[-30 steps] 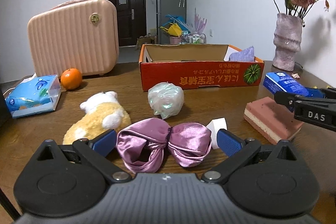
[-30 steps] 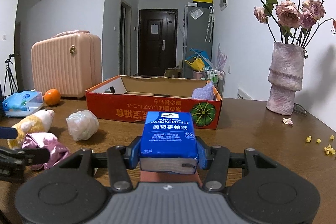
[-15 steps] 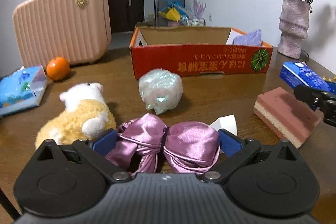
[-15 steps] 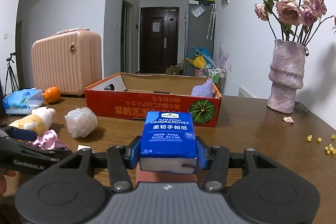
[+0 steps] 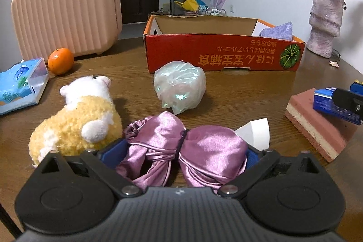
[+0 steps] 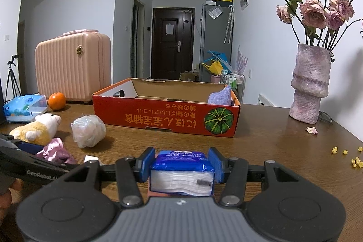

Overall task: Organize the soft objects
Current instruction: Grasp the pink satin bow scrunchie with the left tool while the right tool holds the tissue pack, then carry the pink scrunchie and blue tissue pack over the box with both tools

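Satin bow (image 5: pixel 181 151) in shiny purple lies on the brown wooden table (image 5: pixel 245 92), between the blue pads of the left gripper (image 5: pixel 179 155), whose jaws are closing around it from a wide spread; whether the pads already press the cloth cannot be told. Just left of it sits a yellow-and-white plush toy (image 5: pixel 77 119), and beyond it a crumpled clear plastic ball (image 5: pixel 179 87). A white paper scrap (image 5: pixel 256 133) peeks out at the bow's right. The right gripper (image 6: pixel 180 165) is clamped at about half width on a blue tissue pack (image 6: pixel 181 171), the white sheets showing at its near end; the left wrist view shows the pack over a pink-and-cream sponge block (image 5: pixel 317 128). "GenRobot.AI" reads along the left gripper's arm in the right wrist view. Farther back stands an open red cardboard box (image 6: pixel 165 117) with yellow characters printed upside down and a green pumpkin picture, a lilac cloth (image 6: pixel 221 95) in its right corner. An orange (image 5: pixel 60 61), a blue tissue box (image 5: pixel 20 85), a pink suitcase (image 5: pixel 65 8) and a vase of dried roses (image 6: pixel 310 83) ring the table.
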Action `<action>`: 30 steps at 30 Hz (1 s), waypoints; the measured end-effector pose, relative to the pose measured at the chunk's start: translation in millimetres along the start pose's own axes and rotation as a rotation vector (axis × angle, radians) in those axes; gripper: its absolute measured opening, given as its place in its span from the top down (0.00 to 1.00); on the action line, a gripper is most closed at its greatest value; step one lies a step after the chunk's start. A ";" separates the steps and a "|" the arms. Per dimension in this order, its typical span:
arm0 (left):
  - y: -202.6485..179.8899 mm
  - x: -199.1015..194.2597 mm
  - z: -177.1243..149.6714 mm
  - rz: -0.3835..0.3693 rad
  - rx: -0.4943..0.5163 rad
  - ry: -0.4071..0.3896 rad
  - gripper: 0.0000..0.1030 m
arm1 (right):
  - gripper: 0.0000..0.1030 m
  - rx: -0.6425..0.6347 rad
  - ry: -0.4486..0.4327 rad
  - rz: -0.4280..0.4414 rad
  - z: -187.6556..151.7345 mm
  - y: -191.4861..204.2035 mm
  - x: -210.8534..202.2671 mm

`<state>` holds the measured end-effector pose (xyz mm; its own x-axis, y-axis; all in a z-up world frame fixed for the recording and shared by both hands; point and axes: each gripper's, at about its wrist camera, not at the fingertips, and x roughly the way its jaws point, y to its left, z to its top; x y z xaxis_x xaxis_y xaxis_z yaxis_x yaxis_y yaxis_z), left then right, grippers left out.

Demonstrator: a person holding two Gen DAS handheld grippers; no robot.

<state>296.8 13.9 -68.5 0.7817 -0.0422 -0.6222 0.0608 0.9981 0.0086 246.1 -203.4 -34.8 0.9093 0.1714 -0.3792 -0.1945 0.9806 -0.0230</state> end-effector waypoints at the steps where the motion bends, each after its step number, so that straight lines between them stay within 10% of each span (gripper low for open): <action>1: -0.3 0.3 0.0 0.002 0.001 0.001 0.12 | 0.50 -0.001 0.002 0.000 -0.1 0.1 0.2; 12: -2.5 -4.3 -0.7 0.022 0.019 -0.023 0.24 | 0.50 -0.009 0.135 0.006 -6.7 1.6 20.8; 30: -2.5 -24.3 -0.8 0.037 0.019 -0.109 0.34 | 0.51 -0.003 0.064 0.002 -3.6 1.6 8.2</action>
<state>277.2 12.5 -54.1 0.8464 -0.0113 -0.5325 0.0419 0.9981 0.0453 251.9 -200.8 -41.3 0.8834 0.1666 -0.4381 -0.1972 0.9801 -0.0248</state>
